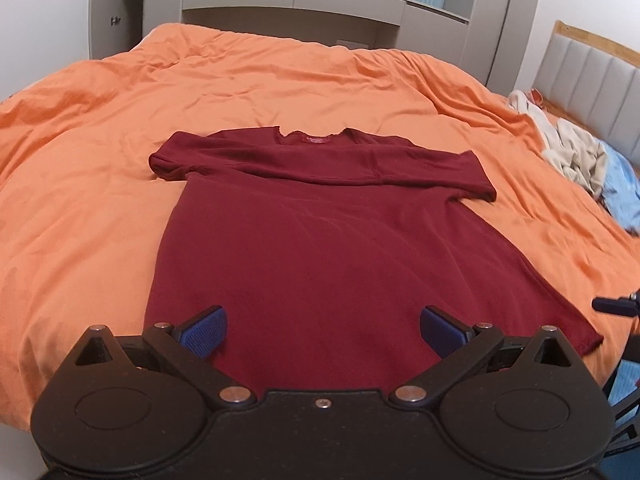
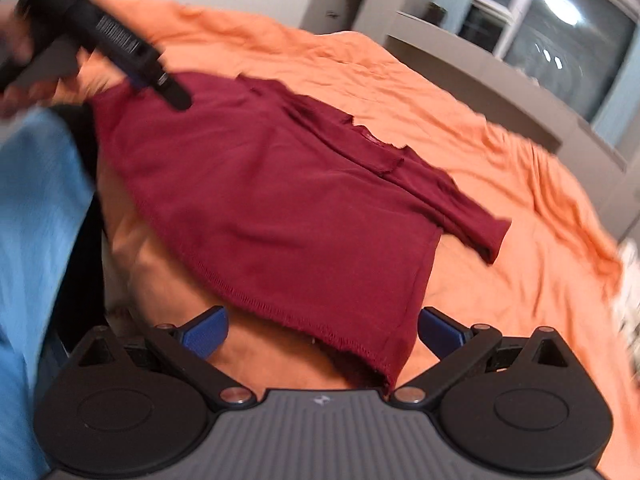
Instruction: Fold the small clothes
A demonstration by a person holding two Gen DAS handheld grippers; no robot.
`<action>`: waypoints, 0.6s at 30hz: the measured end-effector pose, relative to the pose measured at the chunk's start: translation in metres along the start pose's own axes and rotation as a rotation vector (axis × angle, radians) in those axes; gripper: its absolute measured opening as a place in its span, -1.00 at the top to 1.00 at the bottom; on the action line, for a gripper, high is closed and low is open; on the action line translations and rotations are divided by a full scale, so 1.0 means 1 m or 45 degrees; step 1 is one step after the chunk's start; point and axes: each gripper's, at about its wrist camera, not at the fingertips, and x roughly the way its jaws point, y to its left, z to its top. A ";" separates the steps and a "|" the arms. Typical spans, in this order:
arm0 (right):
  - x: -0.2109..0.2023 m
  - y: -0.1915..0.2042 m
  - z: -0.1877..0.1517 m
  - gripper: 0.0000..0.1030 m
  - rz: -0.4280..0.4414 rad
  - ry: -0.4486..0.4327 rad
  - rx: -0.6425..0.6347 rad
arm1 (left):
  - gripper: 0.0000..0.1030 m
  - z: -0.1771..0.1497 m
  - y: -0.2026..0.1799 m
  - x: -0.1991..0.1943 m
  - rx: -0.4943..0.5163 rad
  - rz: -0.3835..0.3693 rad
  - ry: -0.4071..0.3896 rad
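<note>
Lying flat on the orange bed [image 1: 100, 128], the dark red shirt [image 1: 320, 240] spreads ahead of both tools, its hem between their tips; left tool [image 1: 323, 330] and right tool [image 2: 323, 330] are both spread wide, pinching nothing

Nothing legible found: small red neck label [image 1: 315, 139] on the maroon shirt [image 1: 320, 248] too blurred to read, and white print on the left gripper [image 2: 120, 38] smeared beyond reading.
</note>
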 end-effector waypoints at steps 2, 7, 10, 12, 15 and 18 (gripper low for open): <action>0.000 0.008 -0.003 -0.94 -0.072 -0.010 -0.068 | -0.99 -0.001 -0.003 -0.004 0.018 -0.005 -0.001; 0.006 0.012 -0.003 -0.57 -0.162 -0.042 -0.098 | -0.99 -0.006 -0.013 -0.008 0.058 -0.029 0.011; 0.007 0.019 -0.005 -0.12 -0.141 -0.062 -0.144 | -0.99 -0.009 -0.019 -0.010 0.073 -0.050 0.012; 0.008 0.024 -0.005 0.47 -0.098 -0.059 -0.180 | -0.99 -0.011 -0.022 -0.011 0.077 -0.071 0.010; 0.006 0.023 -0.001 0.81 -0.066 -0.073 -0.162 | -0.99 -0.016 -0.025 -0.015 0.087 -0.131 -0.010; 0.000 0.000 0.012 0.87 0.020 -0.116 0.006 | -0.99 -0.025 -0.027 -0.022 0.115 -0.206 -0.050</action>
